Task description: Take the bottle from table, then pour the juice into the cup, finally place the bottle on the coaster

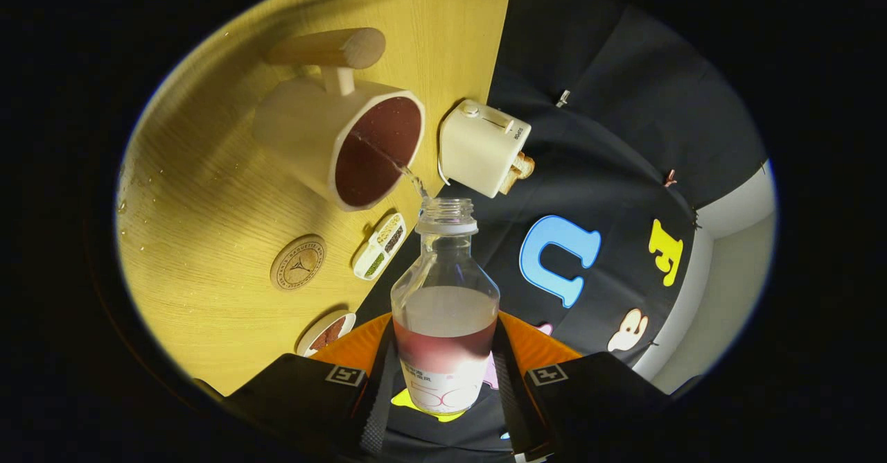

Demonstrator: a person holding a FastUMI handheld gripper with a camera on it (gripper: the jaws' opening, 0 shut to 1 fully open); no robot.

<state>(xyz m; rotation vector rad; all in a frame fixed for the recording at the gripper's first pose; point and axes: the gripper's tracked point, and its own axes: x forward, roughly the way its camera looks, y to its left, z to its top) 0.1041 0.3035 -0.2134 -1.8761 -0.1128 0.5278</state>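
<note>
Gripper (443, 387) fingers clamped the clear plastic bottle (444, 310), tilted sideways, thin stream pouring into the cream faceted wooden-handled cup (305, 137) on the wood-grain table (208, 255).

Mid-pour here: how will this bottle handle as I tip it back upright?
The bottle, clamped between the jaws, looks like smooth clear plastic, so possibly slippery. It is partly full, so the juice will likely slosh. Uncapped, it may drip near the cup.

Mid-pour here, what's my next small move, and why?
Probably hold this tilt a moment longer: the gripper is shut on the bottle, a thin stream runs from its mouth into the cup, and juice remains in the bottle.
</note>
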